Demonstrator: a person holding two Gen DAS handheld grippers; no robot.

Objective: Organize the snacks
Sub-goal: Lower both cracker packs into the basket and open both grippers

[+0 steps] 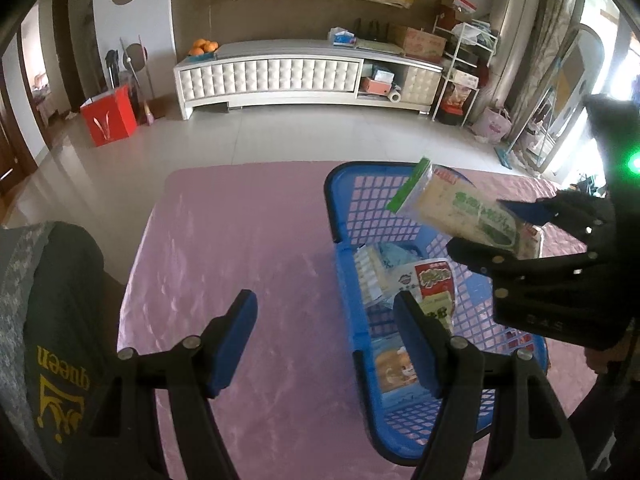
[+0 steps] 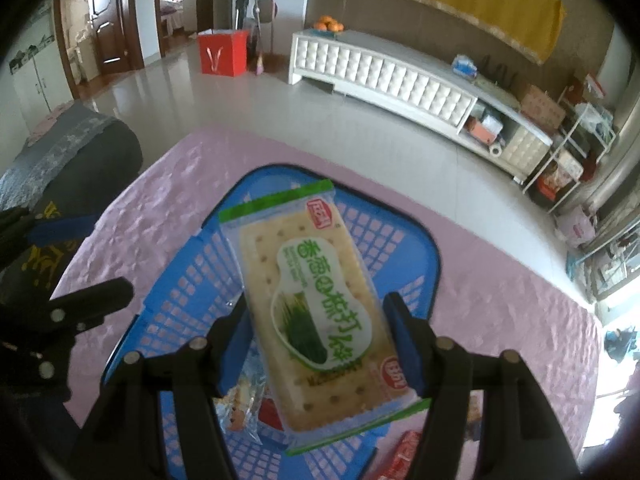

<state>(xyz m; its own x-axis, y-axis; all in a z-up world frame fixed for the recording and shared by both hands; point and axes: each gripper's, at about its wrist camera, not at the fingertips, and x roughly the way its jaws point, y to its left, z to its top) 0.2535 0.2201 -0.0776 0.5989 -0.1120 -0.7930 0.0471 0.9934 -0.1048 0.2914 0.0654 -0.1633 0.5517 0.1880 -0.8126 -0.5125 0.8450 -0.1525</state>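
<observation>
A blue mesh basket [image 1: 344,216] stands on the pink tablecloth [image 1: 248,240] and holds several snack packets [image 1: 424,284]. My right gripper [image 2: 320,344] is shut on a green-and-white cracker packet [image 2: 316,304] and holds it in the air above the basket [image 2: 404,236]; the packet [image 1: 460,212] and the right gripper [image 1: 516,232] also show at the right of the left wrist view. My left gripper [image 1: 328,344] is open and empty, low over the cloth at the basket's near left rim. It shows at the left edge of the right wrist view [image 2: 72,264].
A dark cushion with yellow "queen" print [image 1: 60,340] lies at the table's left edge. More snack packets [image 2: 404,452] lie on the cloth right of the basket. Beyond the table are tiled floor, a white TV cabinet [image 1: 280,76] and a red box [image 1: 110,118].
</observation>
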